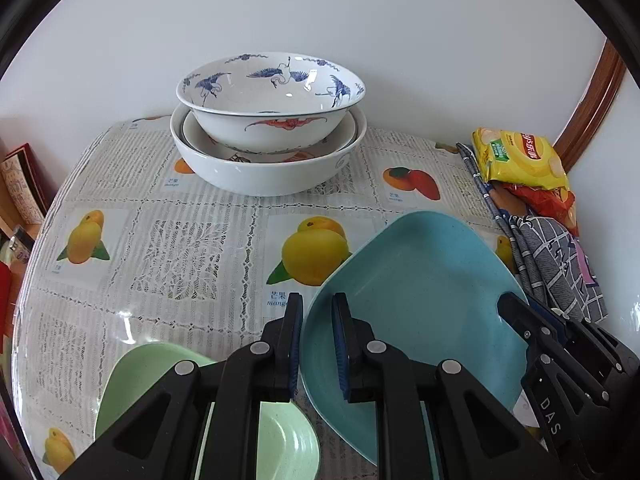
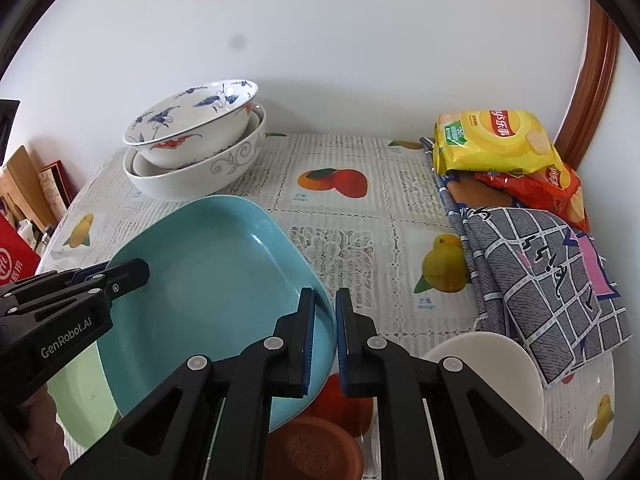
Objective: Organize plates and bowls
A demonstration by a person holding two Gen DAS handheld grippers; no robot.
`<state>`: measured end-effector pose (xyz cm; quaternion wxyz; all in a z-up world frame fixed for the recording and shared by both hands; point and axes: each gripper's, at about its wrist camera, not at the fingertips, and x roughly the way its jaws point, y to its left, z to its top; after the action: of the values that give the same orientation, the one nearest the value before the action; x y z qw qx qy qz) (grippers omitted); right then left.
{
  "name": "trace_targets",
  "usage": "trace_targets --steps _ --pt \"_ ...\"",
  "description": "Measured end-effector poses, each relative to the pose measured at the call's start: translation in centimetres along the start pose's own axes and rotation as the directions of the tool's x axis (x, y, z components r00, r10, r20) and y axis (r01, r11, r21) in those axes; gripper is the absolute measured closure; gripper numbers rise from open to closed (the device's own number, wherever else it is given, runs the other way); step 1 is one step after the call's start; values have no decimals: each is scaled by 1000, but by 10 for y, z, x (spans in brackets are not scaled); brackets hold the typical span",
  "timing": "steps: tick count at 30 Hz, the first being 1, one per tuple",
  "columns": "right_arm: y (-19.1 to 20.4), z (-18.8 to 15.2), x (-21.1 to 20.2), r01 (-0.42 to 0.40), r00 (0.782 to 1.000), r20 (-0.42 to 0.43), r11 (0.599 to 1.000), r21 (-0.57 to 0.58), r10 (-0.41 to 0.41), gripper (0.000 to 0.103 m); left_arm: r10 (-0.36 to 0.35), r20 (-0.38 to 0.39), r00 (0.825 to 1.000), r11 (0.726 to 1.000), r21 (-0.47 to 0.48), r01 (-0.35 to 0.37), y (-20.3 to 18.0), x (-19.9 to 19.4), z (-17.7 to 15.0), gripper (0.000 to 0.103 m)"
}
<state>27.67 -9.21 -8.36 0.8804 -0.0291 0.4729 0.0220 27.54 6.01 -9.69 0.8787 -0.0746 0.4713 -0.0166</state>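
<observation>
A blue plate (image 1: 420, 300) is held off the table between both grippers; it also shows in the right wrist view (image 2: 216, 292). My left gripper (image 1: 318, 344) is shut on its left rim. My right gripper (image 2: 325, 336) is shut on its right rim, and shows as well in the left wrist view (image 1: 516, 316). A light green plate (image 1: 140, 380) lies under the left gripper. A crane-patterned bowl (image 1: 272, 100) sits stacked in a wide white bowl (image 1: 264, 168) at the back. A brown dish (image 2: 316, 448) and a white bowl (image 2: 488, 364) lie near the right gripper.
Yellow and red snack bags (image 2: 496, 140) and a grey checked cloth (image 2: 552, 280) lie along the right side of the fruit-print tablecloth (image 2: 340, 236). Boxes stand off the table's left edge (image 2: 24, 188). A wall is close behind.
</observation>
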Motion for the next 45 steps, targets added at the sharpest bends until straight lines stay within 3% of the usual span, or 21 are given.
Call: trace_targets --steps 18,45 --pt "-8 -40 -82 -15 998 57 998 64 12 93 -31 47 998 1000 -1 31 -12 -73 -42 88" --pt "12 -56 -121 12 995 96 998 57 -17 93 -77 78 994 997 -27 79 5 -105 -62 88"
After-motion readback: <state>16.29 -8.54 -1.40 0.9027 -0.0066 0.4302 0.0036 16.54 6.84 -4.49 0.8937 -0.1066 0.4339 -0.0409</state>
